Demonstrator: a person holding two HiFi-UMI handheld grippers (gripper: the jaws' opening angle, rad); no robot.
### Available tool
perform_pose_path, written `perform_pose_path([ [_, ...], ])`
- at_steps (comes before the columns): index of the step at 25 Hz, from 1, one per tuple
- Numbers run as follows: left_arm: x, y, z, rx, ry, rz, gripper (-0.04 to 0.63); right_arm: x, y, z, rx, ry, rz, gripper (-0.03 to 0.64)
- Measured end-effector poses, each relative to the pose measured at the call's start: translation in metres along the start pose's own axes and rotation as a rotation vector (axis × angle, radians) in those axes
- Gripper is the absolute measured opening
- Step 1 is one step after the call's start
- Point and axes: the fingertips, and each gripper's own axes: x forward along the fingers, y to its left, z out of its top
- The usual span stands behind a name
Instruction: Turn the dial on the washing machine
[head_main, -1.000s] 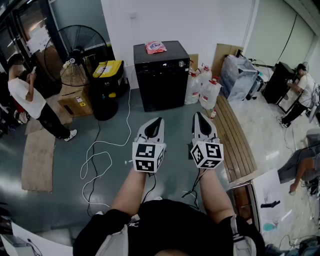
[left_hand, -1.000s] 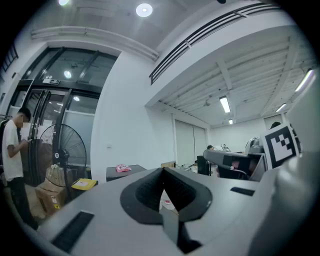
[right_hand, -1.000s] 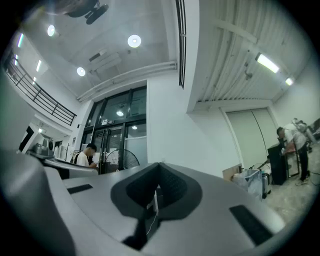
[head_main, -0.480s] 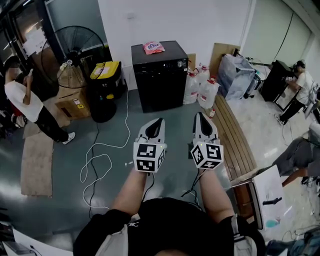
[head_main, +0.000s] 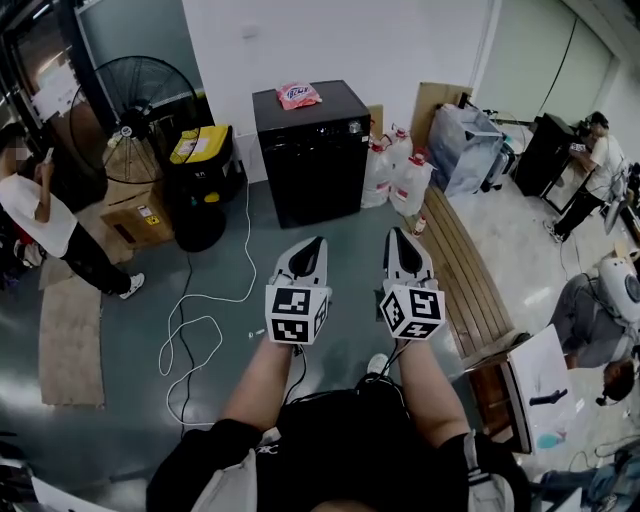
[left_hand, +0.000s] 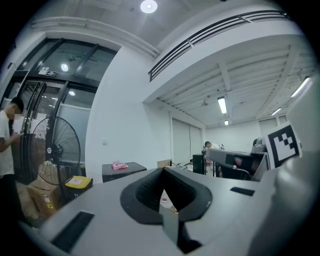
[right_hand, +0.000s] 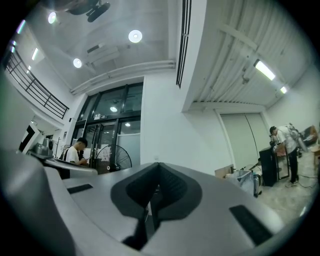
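You held the left gripper (head_main: 313, 246) and right gripper (head_main: 398, 238) clenched, both empty. The washing machine (head_main: 312, 165) stood well ahead against the wall. Its dial (head_main: 354, 126), upper right, lay nearer your right gripper.

The person stretches both forearms (head_main: 262, 378) forward, side by side. The left gripper (head_main: 316, 243) points level, its jaws together and empty. The right gripper (head_main: 397, 234) tilts slightly upward, jaws closed on nothing.
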Motion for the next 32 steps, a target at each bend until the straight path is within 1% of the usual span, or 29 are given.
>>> perform_pose_path([
  [4,0.022,0.004,-0.005,0.009,0.000,0.008,0.011,0.019,-0.013,-0.006,-0.023,-0.012,0.010,0.001],
  [9,0.063,0.015,-0.005,0.025,-0.006,0.031,0.011,0.060,-0.036,-0.017,-0.014,-0.020,0.026,0.000],
  [14,0.127,0.026,-0.003,0.024,-0.003,0.063,0.011,0.114,-0.072,-0.031,-0.005,-0.011,0.046,0.000],
  [22,0.242,0.027,0.006,0.011,0.033,0.110,0.011,0.209,-0.147,-0.049,0.000,0.045,0.102,0.000],
  [32,0.355,0.022,0.015,0.003,0.052,0.169,0.011,0.296,-0.221,-0.063,0.014,0.068,0.173,0.000],
])
